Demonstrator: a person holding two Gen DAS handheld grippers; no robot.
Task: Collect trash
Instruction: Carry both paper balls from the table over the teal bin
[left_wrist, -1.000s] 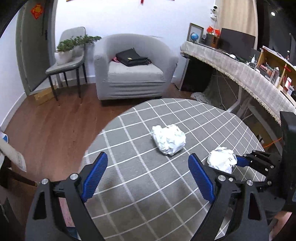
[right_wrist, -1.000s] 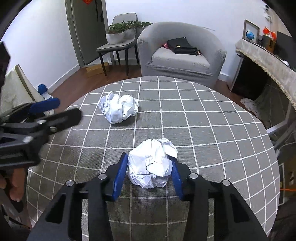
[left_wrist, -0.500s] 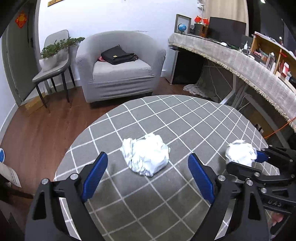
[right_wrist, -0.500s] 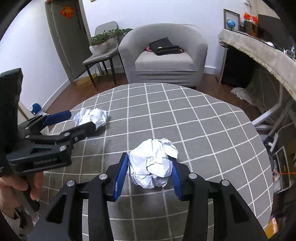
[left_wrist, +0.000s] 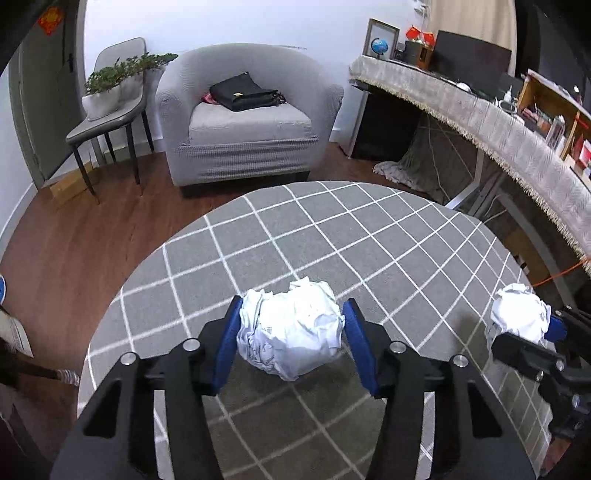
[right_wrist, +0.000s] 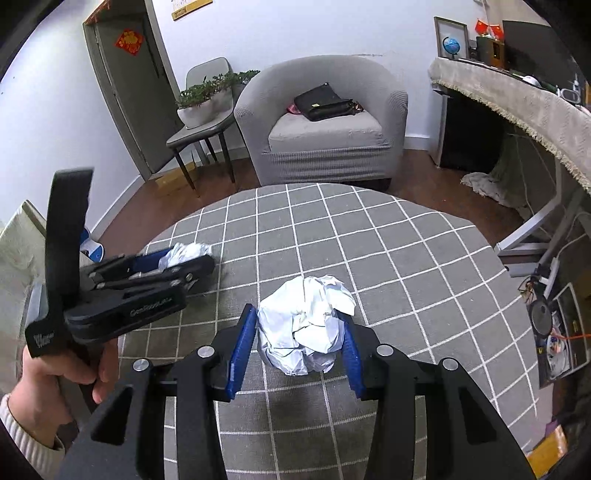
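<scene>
A round table (left_wrist: 332, 229) under a grey checked cloth carries two crumpled white paper balls. In the left wrist view one paper ball (left_wrist: 291, 336) lies between the blue pads (left_wrist: 229, 343) of my left gripper (left_wrist: 291, 314). Its jaws are closing and both pads touch the paper. The other paper ball (left_wrist: 519, 314) is at the right edge in my right gripper (left_wrist: 532, 332). In the right wrist view my right gripper (right_wrist: 301, 332) is shut on that paper ball (right_wrist: 303, 325), just above the cloth (right_wrist: 369, 240). My left gripper (right_wrist: 188, 258) grips its ball (right_wrist: 184, 253) at the left.
A grey armchair (left_wrist: 243, 122) with a black bag (left_wrist: 243, 96) stands beyond the table. A chair with potted plants (left_wrist: 110, 92) is to its left. A long cloth-covered desk (left_wrist: 480, 118) runs along the right. A person's hand (right_wrist: 48, 380) holds the left gripper's handle.
My left gripper moved forward until the paper ball lay between its fingers, and its jaws narrowed onto it. My right gripper kept its grip and shifted a little with its ball.
</scene>
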